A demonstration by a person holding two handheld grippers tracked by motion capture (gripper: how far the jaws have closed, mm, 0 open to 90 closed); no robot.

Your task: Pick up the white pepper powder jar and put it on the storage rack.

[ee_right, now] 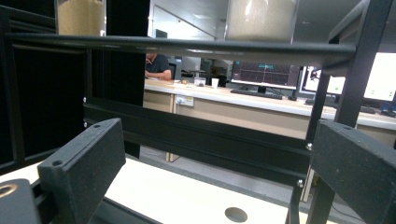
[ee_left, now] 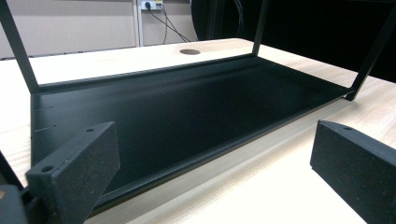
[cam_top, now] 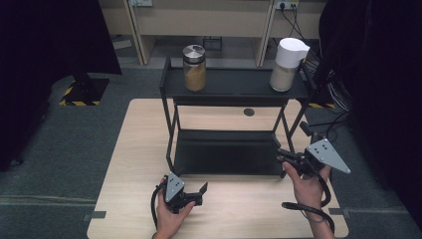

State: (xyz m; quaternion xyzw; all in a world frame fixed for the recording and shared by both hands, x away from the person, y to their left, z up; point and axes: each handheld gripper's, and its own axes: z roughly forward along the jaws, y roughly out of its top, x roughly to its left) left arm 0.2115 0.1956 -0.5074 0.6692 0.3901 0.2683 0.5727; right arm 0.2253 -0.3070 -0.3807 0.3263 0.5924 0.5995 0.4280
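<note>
Up top, glass jar (cam_top: 194, 68) of brown grains, white-lidded jar (cam_top: 287, 64)

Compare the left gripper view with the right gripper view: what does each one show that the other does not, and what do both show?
The left gripper view looks down on the black lower tray of the rack, bare, with the wooden table in front of it.

The right gripper view looks up at the upper shelf from below, with the bottoms of two jars standing on it, and an office with monitors behind.

Both show the gripper's own two fingers wide apart and holding nothing, the rack's thin black posts, and the round hole in the table.
</note>
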